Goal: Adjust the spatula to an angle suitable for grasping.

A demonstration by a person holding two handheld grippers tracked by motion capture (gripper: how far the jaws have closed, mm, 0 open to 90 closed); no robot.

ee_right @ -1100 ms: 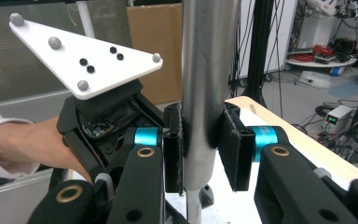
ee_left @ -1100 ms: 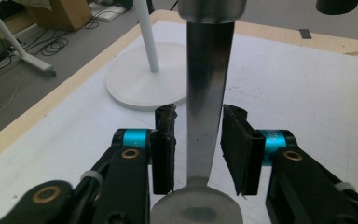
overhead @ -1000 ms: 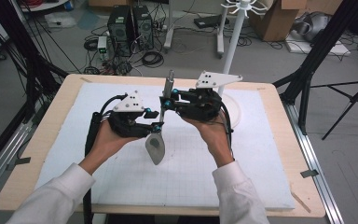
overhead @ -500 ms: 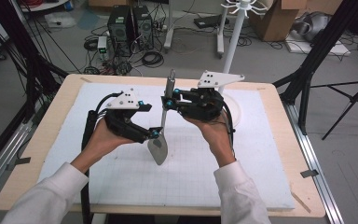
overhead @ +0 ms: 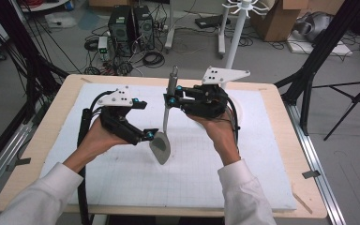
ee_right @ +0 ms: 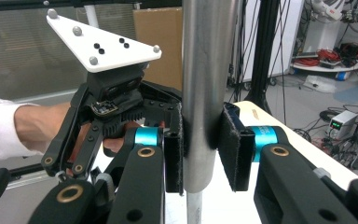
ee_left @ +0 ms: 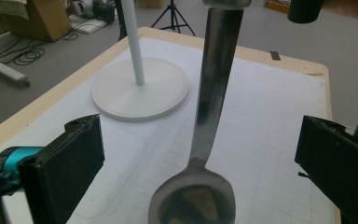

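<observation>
Spoon (overhead: 161,140) hangs upright above the worktop (overhead: 262,154), its bowl low and its handle gripped between the pads of the right tongs (overhead: 171,96), which are closed on the metal shaft. The left tongs (overhead: 151,136) have just been opening and now stand wide, the spoon bowl between them but untouched. I judge the handover to the right hand as done; where the spoon goes afterwards is still left.

The spoon (ee_left: 193,196) gets chopped off in the left gripper view: bottom of its bowl and top of its handle run out of frame. In the right gripper view the pads hide part of the handle (ee_right: 208,93), and both ends are cropped.
</observation>
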